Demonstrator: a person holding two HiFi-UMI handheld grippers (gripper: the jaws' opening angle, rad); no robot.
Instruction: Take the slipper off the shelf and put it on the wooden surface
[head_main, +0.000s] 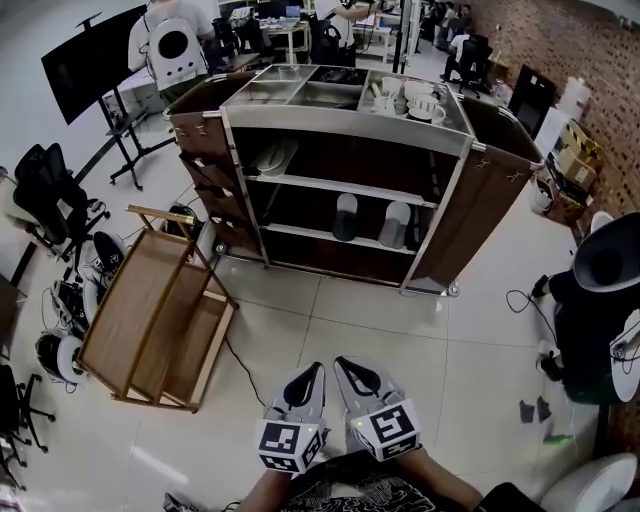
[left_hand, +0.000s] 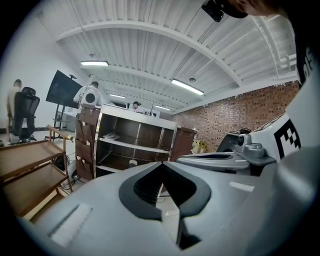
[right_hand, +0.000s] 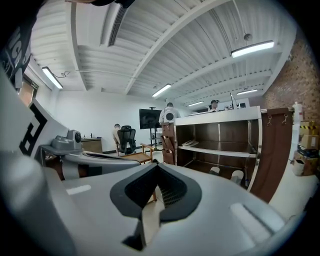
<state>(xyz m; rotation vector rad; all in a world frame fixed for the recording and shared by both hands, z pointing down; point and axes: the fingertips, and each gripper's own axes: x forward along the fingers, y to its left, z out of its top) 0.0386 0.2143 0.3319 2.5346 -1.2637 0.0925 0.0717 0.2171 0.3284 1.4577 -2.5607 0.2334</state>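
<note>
At left, wooden cart; right of it, on the middle shelf, grey slipper standing on end beside its twin. Well ahead of left tool and right tool, both clenched on nothing. Probably light, soft, bendy, hardly fragile: worth pinching at the upper rim.
</note>
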